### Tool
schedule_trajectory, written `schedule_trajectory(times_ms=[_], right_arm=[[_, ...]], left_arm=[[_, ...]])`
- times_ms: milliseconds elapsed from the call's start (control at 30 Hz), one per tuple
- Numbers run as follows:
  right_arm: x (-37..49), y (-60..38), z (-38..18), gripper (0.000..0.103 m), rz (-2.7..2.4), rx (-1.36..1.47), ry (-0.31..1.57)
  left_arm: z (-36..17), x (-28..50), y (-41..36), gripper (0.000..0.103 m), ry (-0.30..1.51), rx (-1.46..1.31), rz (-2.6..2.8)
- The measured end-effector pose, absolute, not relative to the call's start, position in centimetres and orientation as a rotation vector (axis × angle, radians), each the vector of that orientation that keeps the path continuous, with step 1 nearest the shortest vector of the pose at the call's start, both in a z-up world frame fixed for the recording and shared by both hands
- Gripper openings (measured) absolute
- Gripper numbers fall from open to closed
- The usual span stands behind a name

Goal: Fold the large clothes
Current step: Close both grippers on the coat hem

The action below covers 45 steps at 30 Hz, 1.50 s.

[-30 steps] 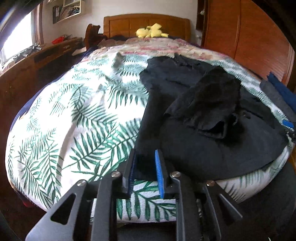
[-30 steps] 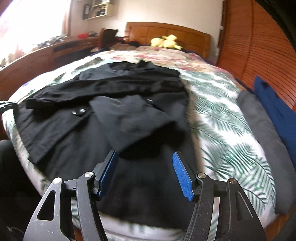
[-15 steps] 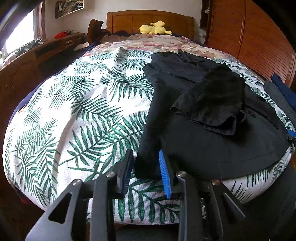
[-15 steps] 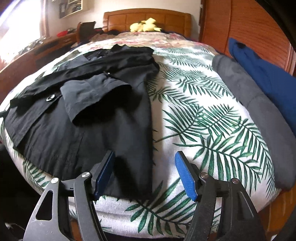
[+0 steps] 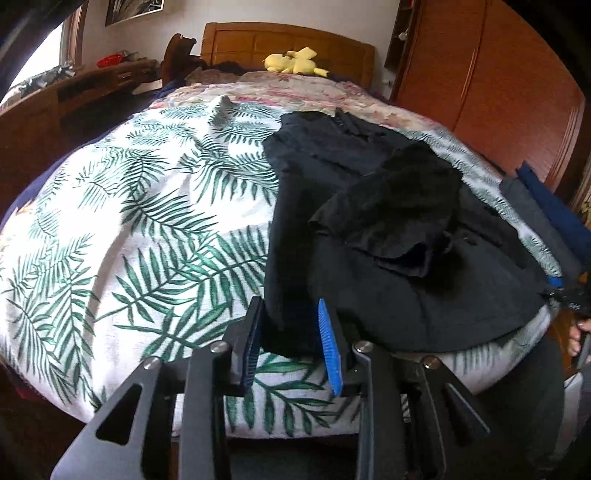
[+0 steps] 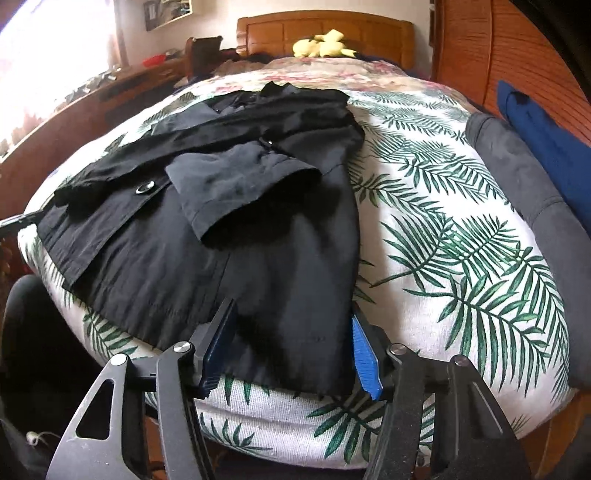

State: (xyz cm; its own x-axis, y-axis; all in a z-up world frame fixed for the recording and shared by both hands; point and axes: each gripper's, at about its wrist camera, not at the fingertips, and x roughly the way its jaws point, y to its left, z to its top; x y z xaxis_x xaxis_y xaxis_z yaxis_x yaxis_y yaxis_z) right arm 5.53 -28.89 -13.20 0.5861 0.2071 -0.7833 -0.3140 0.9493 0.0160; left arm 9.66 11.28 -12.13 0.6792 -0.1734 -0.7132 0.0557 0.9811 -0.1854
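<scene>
Two hand-held grippers sit at the near hem of a black coat (image 5: 388, 229) spread on a bed (image 5: 122, 236), one at each bottom corner. The left hand-held gripper (image 5: 291, 339) has just been opening; its jaws stand apart with the left hem corner between them, not pinched. The right hand-held gripper (image 6: 291, 350) has just been closing, jaws still wide, straddling the right hem corner without gripping it. From both, the coat runs lengthwise straight ahead toward the headboard (image 6: 325, 33), collar farthest off. Its matte woven cloth lies limp, a sleeve (image 6: 240, 188) folded across the front, buttons showing. The leaf-print bedspread looks soft beneath it.
</scene>
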Motion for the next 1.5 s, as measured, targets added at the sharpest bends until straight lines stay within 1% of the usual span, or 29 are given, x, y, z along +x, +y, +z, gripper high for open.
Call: schedule_trajectory(times_ms=[200,700,733,800,867,1033,1233,1267,1300,1333,1400,1500], right_arm=[[5.5,-29.2,-13.3,0.06,0.308,-0.099,0.886],[5.3,-29.1,-13.5,0.059,0.297,-0.111,0.875],[5.2,-29.1,-13.5,0.055,0.297,-0.109,0.874],[5.2,-29.2,-13.4,0.045,0.296,-0.107,0.866],[5.1,-29.4,-13.1,0.019,0.313,-0.1,0.852],[5.1,-30.0,-12.6,0.014,0.334,-0.064,0.815],[5.1,-30.1,-11.8,0.012,0.341,-0.043,0.778],[5.1,-30.1,-11.6,0.011,0.343,-0.038,0.772],[5.2,-30.1,-11.2,0.011,0.344,-0.036,0.765],[5.2,-30.1,-10.9,0.01,0.35,-0.038,0.757],[5.2,-29.9,-10.1,0.009,0.355,-0.052,0.742],[5.5,-29.6,-8.8,0.009,0.356,-0.079,0.718]], left_arm=[[-12.9,10.0,10.7,0.028,0.842,-0.112,-0.125],[-13.1,10.6,10.3,0.029,0.833,-0.096,-0.076],[-13.1,10.7,10.3,0.029,0.833,-0.1,-0.076],[-13.2,10.7,10.4,0.029,0.833,-0.111,-0.077],[-13.2,10.7,10.5,0.029,0.834,-0.121,-0.079],[-13.1,10.8,10.6,0.029,0.84,-0.132,-0.078],[-13.0,10.7,10.5,0.028,0.83,-0.123,-0.072],[-12.8,10.7,10.4,0.025,0.823,-0.121,-0.075],[-12.4,10.5,10.3,0.012,0.809,-0.12,-0.087],[-12.1,10.5,10.3,0.006,0.801,-0.122,-0.09],[-10.9,10.1,10.6,0.003,0.769,-0.147,-0.094],[-7.9,8.9,9.9,0.003,0.697,-0.125,-0.105]])
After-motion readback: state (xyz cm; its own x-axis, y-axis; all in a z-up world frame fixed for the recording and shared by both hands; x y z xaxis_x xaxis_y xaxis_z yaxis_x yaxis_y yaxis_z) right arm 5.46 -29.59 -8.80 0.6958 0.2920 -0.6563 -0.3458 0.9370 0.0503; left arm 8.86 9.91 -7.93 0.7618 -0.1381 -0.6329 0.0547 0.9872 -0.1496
